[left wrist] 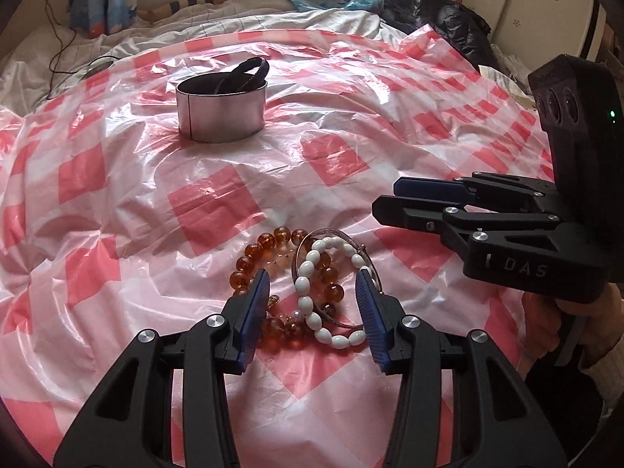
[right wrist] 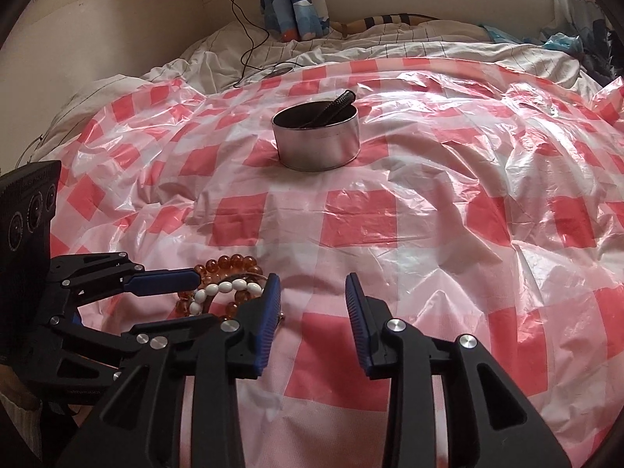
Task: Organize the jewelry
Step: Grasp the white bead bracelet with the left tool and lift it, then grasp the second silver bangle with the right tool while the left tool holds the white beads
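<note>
Bracelets piled on crinkly pink-checked plastic sheet: white oval-bead bracelet, amber glass-bead bracelet, thin silver bangle, all tangled together. Left gripper jaws wide apart, straddling pile, gripping nothing. Right gripper also apart, empty, just beside pile. Round metal tin well behind, black ribbed band sticking out.

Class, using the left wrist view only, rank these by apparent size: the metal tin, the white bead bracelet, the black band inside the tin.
1. Metal tin
2. White bead bracelet, though nearer the camera, so unsure
3. Black band, partly hidden
</note>
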### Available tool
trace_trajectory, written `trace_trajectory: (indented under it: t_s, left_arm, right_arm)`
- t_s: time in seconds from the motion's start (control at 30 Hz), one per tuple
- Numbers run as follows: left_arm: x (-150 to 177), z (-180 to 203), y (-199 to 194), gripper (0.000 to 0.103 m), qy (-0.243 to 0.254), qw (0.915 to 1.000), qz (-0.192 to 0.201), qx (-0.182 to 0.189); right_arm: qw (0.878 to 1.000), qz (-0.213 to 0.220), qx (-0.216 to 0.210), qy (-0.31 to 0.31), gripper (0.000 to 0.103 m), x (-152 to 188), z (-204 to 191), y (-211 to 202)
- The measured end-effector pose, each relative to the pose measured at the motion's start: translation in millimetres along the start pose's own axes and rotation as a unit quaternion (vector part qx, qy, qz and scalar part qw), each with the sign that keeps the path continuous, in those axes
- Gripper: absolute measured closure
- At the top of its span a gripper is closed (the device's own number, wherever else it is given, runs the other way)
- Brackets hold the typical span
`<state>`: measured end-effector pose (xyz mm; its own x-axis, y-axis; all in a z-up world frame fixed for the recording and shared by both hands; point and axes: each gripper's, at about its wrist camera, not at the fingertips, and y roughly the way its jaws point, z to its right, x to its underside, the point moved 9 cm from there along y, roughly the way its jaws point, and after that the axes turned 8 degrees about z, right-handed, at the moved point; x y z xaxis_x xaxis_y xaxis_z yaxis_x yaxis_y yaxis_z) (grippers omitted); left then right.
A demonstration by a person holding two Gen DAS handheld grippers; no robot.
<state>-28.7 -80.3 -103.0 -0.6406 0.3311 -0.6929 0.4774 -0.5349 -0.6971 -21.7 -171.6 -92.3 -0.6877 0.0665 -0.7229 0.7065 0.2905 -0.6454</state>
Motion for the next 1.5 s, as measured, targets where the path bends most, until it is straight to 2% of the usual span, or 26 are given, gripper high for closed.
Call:
trace_trajectory:
  t_s: [0.03,0.07,0.1,0.17,0.4,0.6,0.7,0.83,0.9,1.0,1.03,1.17,1.37,1.5]
  left_arm:
    - [0.6,0.8,1.7,0.065,0.002,1.0,-0.003,0.002]
    - [1.9,1.9,3.7,0.078,0.006,0.9999,-0.008,0.004]
    - [3.4,2.8,5.4,0.081,0.014,0.9998,-0.012,0.0]
    - [3.6,4.6,4.8,0.096,0.029,0.9995,-0.014,-0.002]
    - [-6.7,-5.5,-13.2,0.097,-0.005,0.9997,0.009,0.021]
    - [-30.8,-27.1,-44.7,0.097,-0.077,0.9919,0.077,0.065]
    - [-39.4,-44.5,-56.9,0.097,-0.109,0.9866,0.105,0.061]
    - [-43.3,-56.8,-64.2,0.097,-0.126,0.9834,0.121,0.05]
    - [-44.8,-58.1,-65.1,0.096,-0.127,0.9829,0.124,0.049]
    - [-44.0,-58.4,-64.7,0.097,-0.125,0.9833,0.123,0.048]
    - [-43.5,-58.2,-64.5,0.096,-0.124,0.9835,0.122,0.047]
    - [-42.9,-57.9,-64.7,0.096,-0.124,0.9837,0.122,0.045]
    - [-44.6,-55.1,-62.2,0.096,-0.121,0.984,0.122,0.047]
    - [-48.2,-50.8,-54.2,0.096,-0.117,0.9849,0.118,0.05]
  right_arm:
    - [1.0,0.0,0.0,-0.001,0.068,0.1,-0.5,0.4]
    - [1.0,-0.001,0.0,-0.002,0.068,0.1,-0.7,0.8]
    - [1.0,-0.001,0.0,-0.002,0.068,0.3,-0.7,1.5]
    - [1.0,-0.003,0.001,0.0,0.068,0.1,0.4,2.7]
    - [1.0,-0.01,-0.001,0.017,0.068,1.1,7.4,5.8]
    - [1.0,-0.024,-0.013,-0.003,0.068,7.4,-3.2,8.8]
    - [0.999,-0.034,-0.014,-0.031,0.068,13.6,-13.0,12.2]
    - [0.996,-0.047,0.01,-0.072,0.068,22.4,-18.3,19.6]
    - [0.995,-0.049,0.022,-0.087,0.073,24.9,-18.2,21.7]
    - [0.993,-0.048,0.024,-0.103,0.093,27.0,-20.8,22.0]
    - [0.993,-0.045,0.025,-0.109,0.096,26.6,-22.0,21.3]
    - [0.995,-0.018,0.012,-0.097,0.098,16.9,-23.7,12.2]
    - [0.999,0.039,-0.024,-0.02,0.102,-13.6,-12.5,-8.2]
    - [0.997,0.066,-0.027,0.015,0.102,-30.8,1.7,-17.9]
